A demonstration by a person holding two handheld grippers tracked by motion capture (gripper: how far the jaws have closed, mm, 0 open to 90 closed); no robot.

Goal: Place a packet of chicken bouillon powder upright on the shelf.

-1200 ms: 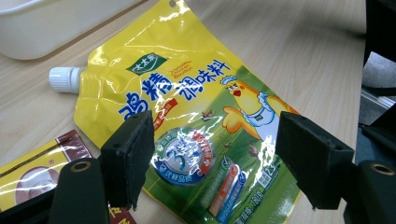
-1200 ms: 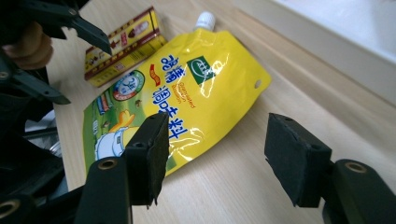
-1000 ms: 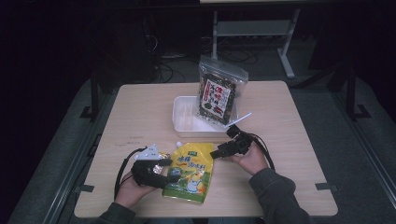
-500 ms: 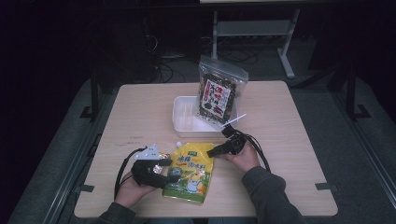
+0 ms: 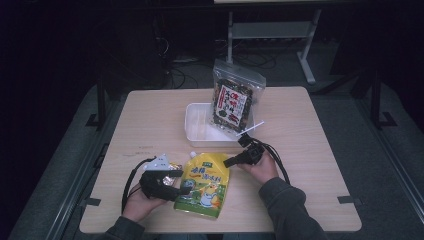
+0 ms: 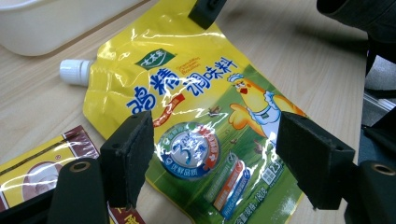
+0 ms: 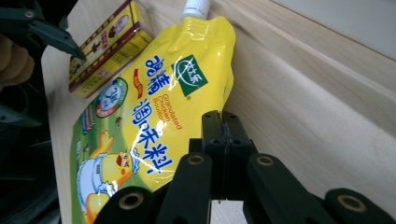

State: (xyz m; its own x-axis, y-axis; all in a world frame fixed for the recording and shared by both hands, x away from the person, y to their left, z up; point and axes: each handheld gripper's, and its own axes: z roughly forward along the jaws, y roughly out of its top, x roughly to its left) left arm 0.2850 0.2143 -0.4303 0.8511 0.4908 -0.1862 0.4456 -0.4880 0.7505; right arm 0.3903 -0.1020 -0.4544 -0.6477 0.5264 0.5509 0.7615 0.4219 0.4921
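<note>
A yellow spouted seasoning pouch point(image 5: 202, 184) lies flat on the table near the front edge, its white cap point(image 6: 74, 72) pointing toward the tray. My left gripper point(image 5: 176, 183) is open at the pouch's left edge. In the left gripper view point(image 6: 215, 163) its jaws stand wide apart, low over the printed pouch point(image 6: 201, 126), holding nothing. My right gripper point(image 5: 231, 161) is shut, and its tip touches the pouch's upper right edge point(image 7: 154, 121). In the right gripper view the jaws point(image 7: 223, 126) are pressed together; whether they pinch the foil, I cannot tell.
A small red and gold box point(image 5: 174, 166) lies just left of the pouch, under the left gripper. A white tray point(image 5: 197, 131) sits behind, with a dark seaweed bag point(image 5: 232, 102) standing in it. Bare tabletop point(image 5: 310, 150) lies to the right.
My right gripper has slid left from beside the tray until its tip reaches the pouch's edge. The left gripper and the pouch have stayed put.
</note>
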